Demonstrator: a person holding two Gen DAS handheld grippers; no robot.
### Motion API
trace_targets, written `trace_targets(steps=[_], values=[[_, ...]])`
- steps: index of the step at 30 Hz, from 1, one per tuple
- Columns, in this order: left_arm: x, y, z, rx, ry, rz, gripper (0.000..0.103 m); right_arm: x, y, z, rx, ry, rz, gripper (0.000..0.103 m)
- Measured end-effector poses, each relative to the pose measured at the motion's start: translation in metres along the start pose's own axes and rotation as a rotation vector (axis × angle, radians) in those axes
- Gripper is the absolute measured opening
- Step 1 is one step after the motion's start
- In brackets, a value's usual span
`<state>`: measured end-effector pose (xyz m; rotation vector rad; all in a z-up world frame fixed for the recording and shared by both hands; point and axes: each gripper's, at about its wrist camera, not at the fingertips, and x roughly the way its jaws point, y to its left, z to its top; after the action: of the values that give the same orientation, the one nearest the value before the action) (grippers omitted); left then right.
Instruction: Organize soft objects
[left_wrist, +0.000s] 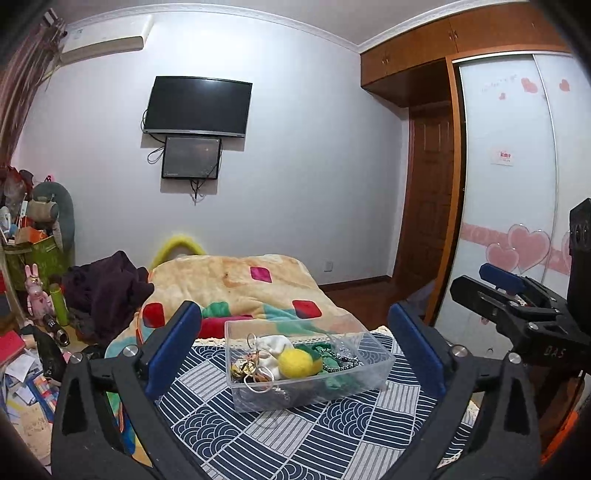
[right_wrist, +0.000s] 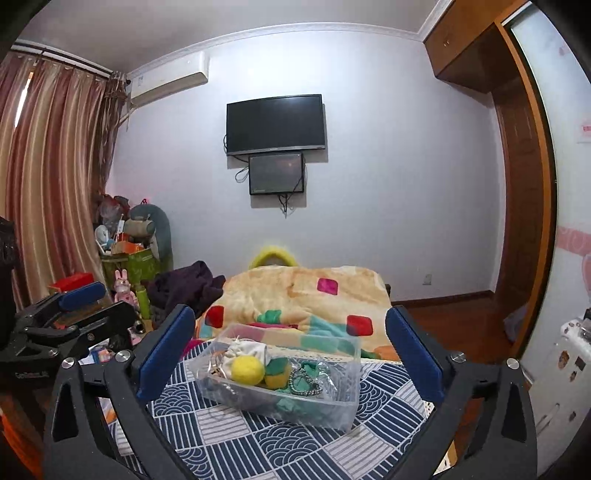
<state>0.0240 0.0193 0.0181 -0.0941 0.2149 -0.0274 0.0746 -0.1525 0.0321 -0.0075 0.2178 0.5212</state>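
A clear plastic bin sits on a blue and white patterned cloth. Inside lie a yellow felt ball, a white cloth piece, green soft pieces, hair ties and a beaded string. My left gripper is open and empty, hovering short of the bin. My right gripper is open and empty, also short of the bin. Each gripper shows at the other view's edge.
A colourful blanket covers the bed behind the bin. Dark clothing lies at its left. Cluttered boxes and toys stand at far left. A wardrobe with heart stickers stands at right.
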Motion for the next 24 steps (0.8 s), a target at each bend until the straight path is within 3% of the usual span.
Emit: trace_targets(steps=[24], values=[[-0.011, -0.010, -0.002, 0.026, -0.028, 0.000, 0.103, -0.015, -0.002, 0.000, 0.019, -0.012, -0.001, 0.103]])
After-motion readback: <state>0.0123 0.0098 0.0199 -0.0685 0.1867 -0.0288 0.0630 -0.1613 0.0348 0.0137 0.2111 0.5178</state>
